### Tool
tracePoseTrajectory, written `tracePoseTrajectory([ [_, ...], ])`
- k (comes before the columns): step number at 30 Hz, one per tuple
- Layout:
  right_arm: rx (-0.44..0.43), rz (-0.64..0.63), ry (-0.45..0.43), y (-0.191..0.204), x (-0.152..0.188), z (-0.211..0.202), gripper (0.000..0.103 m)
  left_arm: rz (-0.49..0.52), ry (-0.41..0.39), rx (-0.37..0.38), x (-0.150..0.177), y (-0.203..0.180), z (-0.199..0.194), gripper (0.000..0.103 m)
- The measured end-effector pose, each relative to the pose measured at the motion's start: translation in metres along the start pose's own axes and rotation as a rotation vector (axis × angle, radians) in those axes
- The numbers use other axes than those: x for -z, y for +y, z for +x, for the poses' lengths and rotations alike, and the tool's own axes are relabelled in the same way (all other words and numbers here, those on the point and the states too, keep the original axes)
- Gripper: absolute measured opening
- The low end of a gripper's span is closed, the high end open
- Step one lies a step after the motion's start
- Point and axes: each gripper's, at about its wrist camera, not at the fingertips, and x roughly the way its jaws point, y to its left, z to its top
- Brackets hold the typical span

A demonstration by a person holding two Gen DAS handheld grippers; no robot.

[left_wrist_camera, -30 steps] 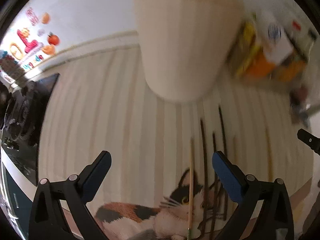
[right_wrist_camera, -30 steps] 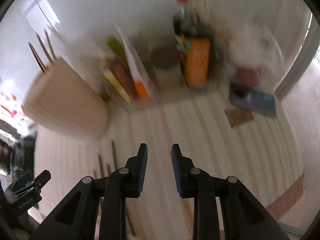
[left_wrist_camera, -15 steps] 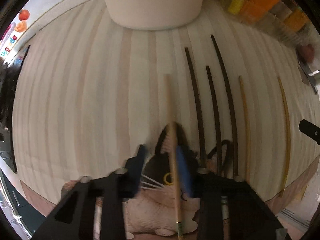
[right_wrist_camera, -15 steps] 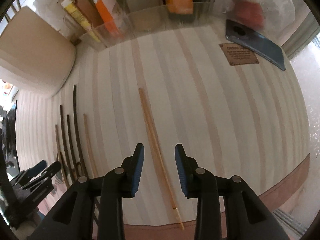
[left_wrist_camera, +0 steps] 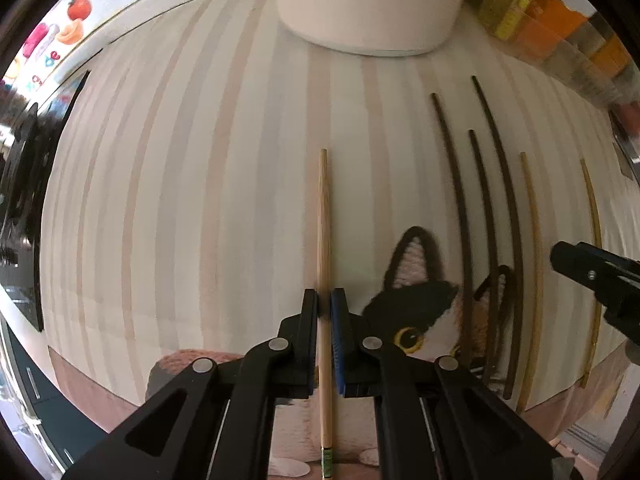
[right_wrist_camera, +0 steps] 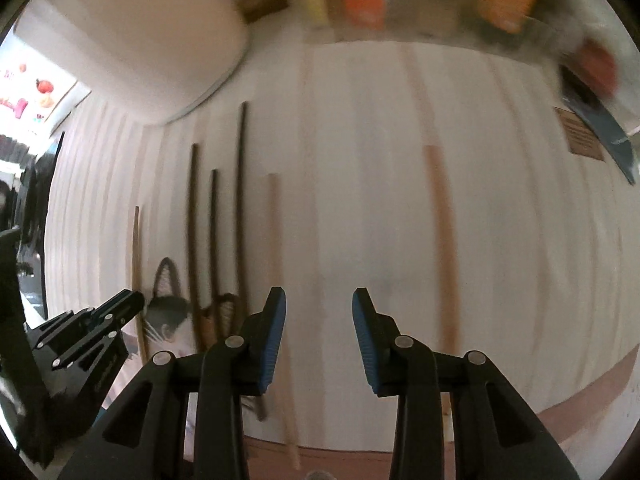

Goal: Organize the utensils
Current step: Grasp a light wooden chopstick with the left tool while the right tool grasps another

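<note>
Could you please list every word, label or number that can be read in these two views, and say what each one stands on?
None can be read for certain.
Brown tag on the striped mat: lines of print, too blurred to read.
Colourful picture panel at the far left edge: blue letter-like shapes, too small to make out.
Yellow and orange packages: printing blurred, unreadable.
Green band on the light chopstick's end: no legible mark.

Both the left gripper (left_wrist_camera: 324, 306) and the right gripper (right_wrist_camera: 319, 312) have black, silver-riveted arms with ribbed blue pads (right_wrist_camera: 273, 338).
</note>
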Motion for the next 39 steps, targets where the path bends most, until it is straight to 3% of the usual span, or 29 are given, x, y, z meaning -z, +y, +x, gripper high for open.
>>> tracePoseTrajectory([
  [11, 0.06, -0.045, 0.05, 0.031, -0.003, 0.027, 0.04, -0.037, 0.0, 0.008, -0.001, 0.018, -0.009, 0.005],
  [16, 0.131, -0.065, 0.046, 0.034, 0.003, 0.03, 0.01, -0.067, 0.019, 0.02, -0.004, 0.013, 0.001, 0.004],
  [19, 0.136, -0.054, 0.06, 0.021, 0.004, 0.028, 0.008, -0.087, 0.036, 0.038, -0.005, 0.017, 0.003, 0.005],
  [26, 0.151, -0.08, 0.104, -0.004, 0.001, 0.026, 0.009, -0.08, 0.048, 0.048, -0.011, 0.02, 0.01, 0.005],
  [27, 0.15, -0.087, 0.114, -0.003, 0.0, 0.026, 0.011, -0.078, 0.05, 0.049, -0.013, 0.02, 0.01, 0.005],
  [30, 0.136, -0.085, 0.133, -0.008, -0.003, 0.022, 0.035, -0.072, 0.053, 0.051, -0.015, 0.021, 0.012, 0.006],
  [39, 0.177, -0.074, 0.144, -0.009, 0.014, 0.024, 0.034, -0.063, 0.059, 0.063, -0.018, 0.022, 0.014, 0.009],
])
